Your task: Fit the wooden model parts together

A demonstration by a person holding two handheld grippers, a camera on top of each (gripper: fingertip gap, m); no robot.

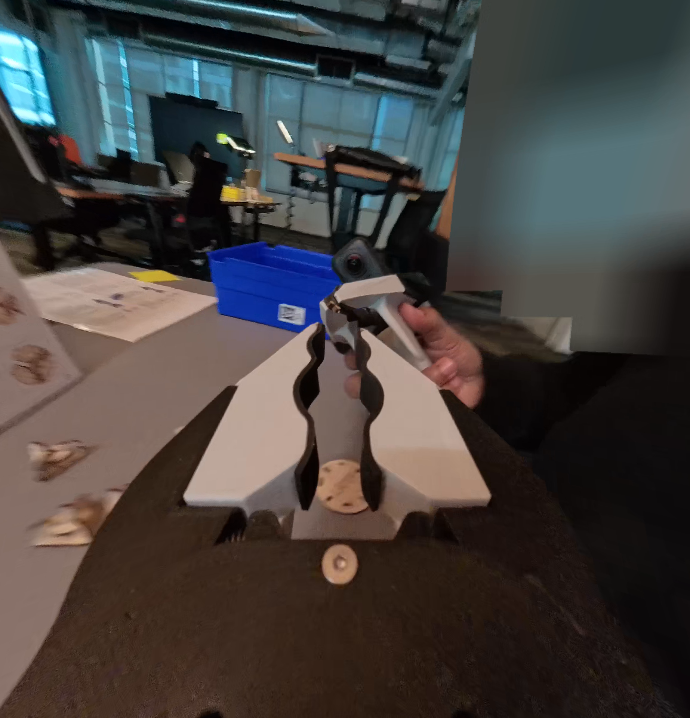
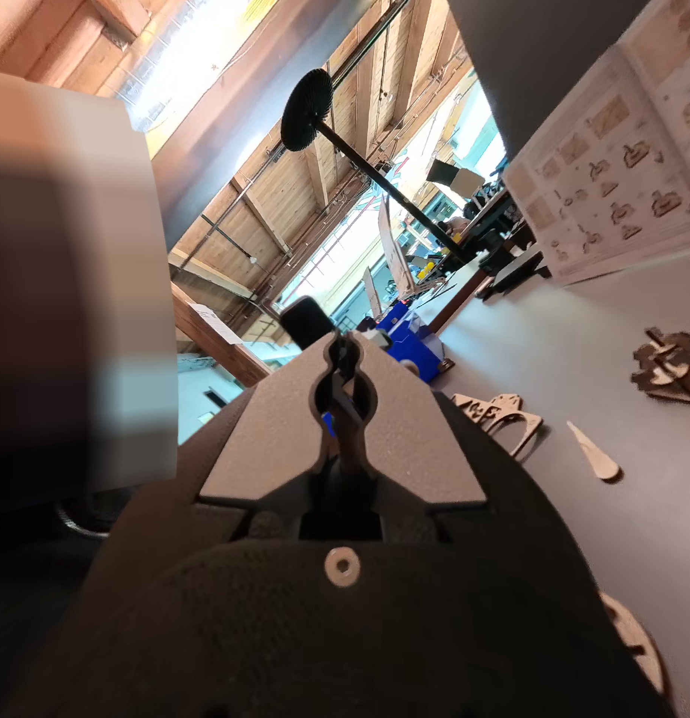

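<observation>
Wooden pieces (image 2: 495, 417) lie on the tabletop (image 2: 568, 349) beside the clenched right hand-held gripper (image 2: 345, 342); the left hand-held gripper (image 1: 337, 342) gapes, bare.

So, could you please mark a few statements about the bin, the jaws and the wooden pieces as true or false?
1. A blue bin stands on the grey table. True.
2. The left gripper has its jaws pressed together. False: a clear gap shows between them.
3. A hand grips the handle of the right gripper. True.
4. The flat wooden pieces lie inside the blue bin. False: they lie on the bare table, apart from it.
</observation>
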